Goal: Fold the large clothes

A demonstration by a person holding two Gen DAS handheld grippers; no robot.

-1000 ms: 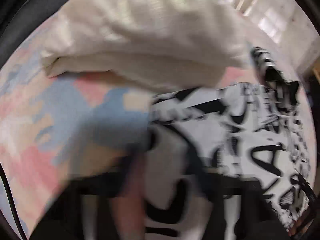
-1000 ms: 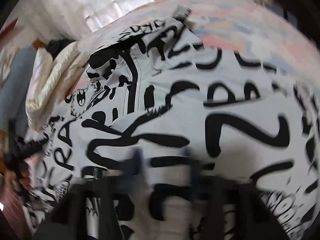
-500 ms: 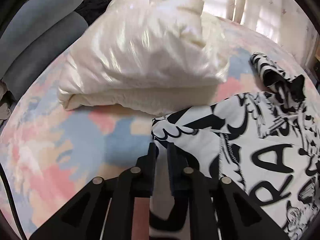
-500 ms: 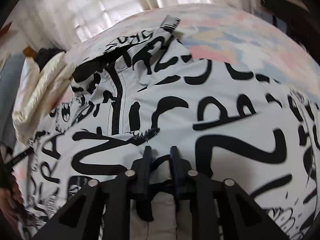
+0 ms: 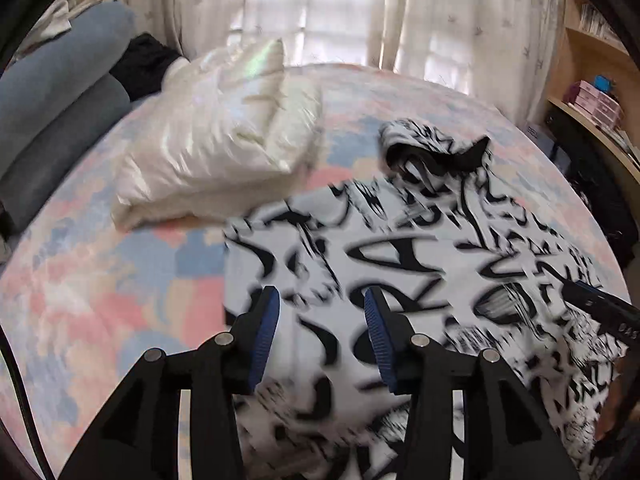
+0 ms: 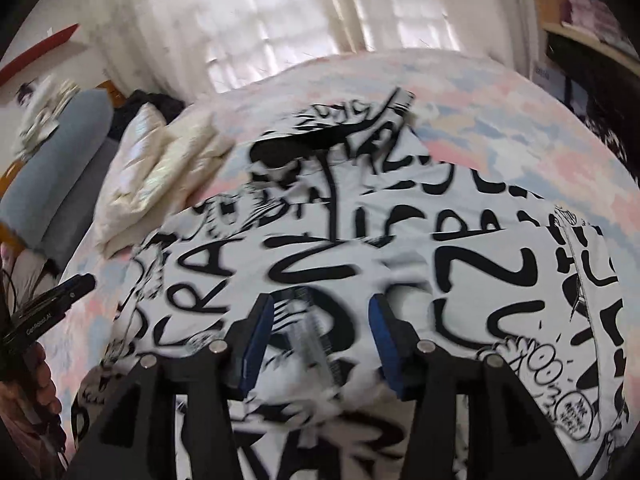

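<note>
A large white garment [image 5: 400, 248] printed with black graffiti lettering lies spread on the pastel bedsheet [image 5: 100, 300]; its dark-lined hood end is bunched at the far side [image 5: 436, 152]. My left gripper [image 5: 320, 320] hovers above the garment's near left part, its jaws opening with no cloth pinched between the blue pads. In the right wrist view, the same garment [image 6: 400, 240] fills the middle. My right gripper [image 6: 320, 320] hangs over it, jaws opening too, and the fabric below looks blurred and loose. Each gripper shows at the edge of the other's view [image 5: 600, 312] [image 6: 48, 308].
A folded cream puffy quilt [image 5: 216, 136] lies on the bed left of the garment, almost touching it. Grey-blue bolsters [image 5: 52, 112] and a black bundle [image 5: 144, 60] sit at the far left. Curtains hang behind the bed, and shelves [image 5: 592, 96] stand on the right.
Both grippers were shut on the garment's edge half a second ago. Now both have let go, spread their jaws and lifted back from the cloth.
</note>
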